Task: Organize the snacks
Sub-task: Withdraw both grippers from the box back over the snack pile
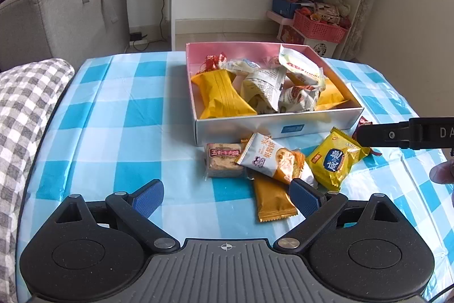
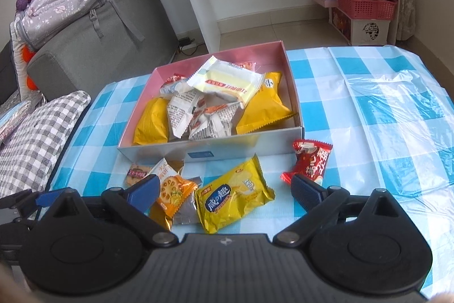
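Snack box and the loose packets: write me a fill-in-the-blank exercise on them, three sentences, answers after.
1. The inside of the snack box is coloured ____.
2. The red packet lies on the checked tablecloth, ____ the box.
3. Both the left tool and the right tool have their jaws ____, with nothing gripped.

Missing words: pink; outside; open

Blue-white checked tablecloth (image 2: pixel 354 93), pink-lined box (image 2: pixel 227 56)
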A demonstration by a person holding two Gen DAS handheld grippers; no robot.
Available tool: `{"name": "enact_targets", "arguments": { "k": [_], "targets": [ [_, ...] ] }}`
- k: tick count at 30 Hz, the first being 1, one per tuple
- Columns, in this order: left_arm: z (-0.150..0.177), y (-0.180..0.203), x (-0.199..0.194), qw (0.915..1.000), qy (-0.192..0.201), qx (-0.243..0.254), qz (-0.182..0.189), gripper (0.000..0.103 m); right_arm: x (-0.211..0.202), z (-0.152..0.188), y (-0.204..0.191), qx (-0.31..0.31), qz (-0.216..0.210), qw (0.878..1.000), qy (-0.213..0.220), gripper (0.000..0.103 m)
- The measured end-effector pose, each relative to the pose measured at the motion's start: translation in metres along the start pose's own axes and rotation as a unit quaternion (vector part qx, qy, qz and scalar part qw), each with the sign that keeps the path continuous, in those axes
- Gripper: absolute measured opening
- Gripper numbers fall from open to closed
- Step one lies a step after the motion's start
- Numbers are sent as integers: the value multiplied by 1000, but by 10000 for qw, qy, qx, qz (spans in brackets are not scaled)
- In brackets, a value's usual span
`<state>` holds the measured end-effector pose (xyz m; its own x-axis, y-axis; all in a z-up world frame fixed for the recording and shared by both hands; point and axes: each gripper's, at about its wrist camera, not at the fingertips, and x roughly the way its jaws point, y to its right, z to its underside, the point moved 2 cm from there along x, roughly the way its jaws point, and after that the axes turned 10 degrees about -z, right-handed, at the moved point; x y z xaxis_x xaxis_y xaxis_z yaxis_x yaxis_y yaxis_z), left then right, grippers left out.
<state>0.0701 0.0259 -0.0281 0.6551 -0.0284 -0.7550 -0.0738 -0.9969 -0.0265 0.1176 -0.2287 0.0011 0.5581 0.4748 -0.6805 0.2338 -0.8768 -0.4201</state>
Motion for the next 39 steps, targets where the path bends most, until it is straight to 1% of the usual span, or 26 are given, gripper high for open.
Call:
{"name": "enact_targets", "arguments": {
  "k": [4, 9, 13, 19, 22, 25, 29, 32, 35, 37, 39],
  "targets": [
    [9, -4, 7, 9999, -125, -55, 25, 97, 4, 7, 0, -134, 135, 9998, -89, 98],
    [16, -8, 15, 9998, -195, -93, 25, 97, 11, 12, 5, -69, 213, 9994, -281, 98],
    [21, -8, 22, 9996, -257, -27, 60, 97, 16, 14, 7, 10, 325, 9986, -405, 98],
    [22, -2, 29, 9997, -158, 175, 97, 97, 23, 16, 13, 136, 495, 9972, -543, 98],
    [22, 3, 32, 9995, -168, 138, 212, 96, 29, 14, 16, 202, 512, 9969, -564, 98],
    [21, 12, 35, 9994, -154, 105, 304, 96, 36, 11, 20, 452, 490, 9964, -528, 96],
    [19, 28, 39, 9997, -101, 149, 177, 96, 46, 5, 23, 849, 497, 9942, -433, 92],
    [18, 38, 45, 9996, -90, 259, 2, 96, 55, 3, 21, 988, 576, 9927, -385, 90],
    [18, 46, 51, 9987, -126, 467, -177, 95, 64, 4, 18, 923, 740, 9922, -405, 89],
    [19, 49, 54, 9980, -137, 568, -251, 95, 67, 4, 14, 704, 904, 9926, -404, 88],
    [21, 49, 55, 9977, -165, 599, -281, 95, 67, 5, 11, 514, 971, 9931, -412, 87]
  ]
}}
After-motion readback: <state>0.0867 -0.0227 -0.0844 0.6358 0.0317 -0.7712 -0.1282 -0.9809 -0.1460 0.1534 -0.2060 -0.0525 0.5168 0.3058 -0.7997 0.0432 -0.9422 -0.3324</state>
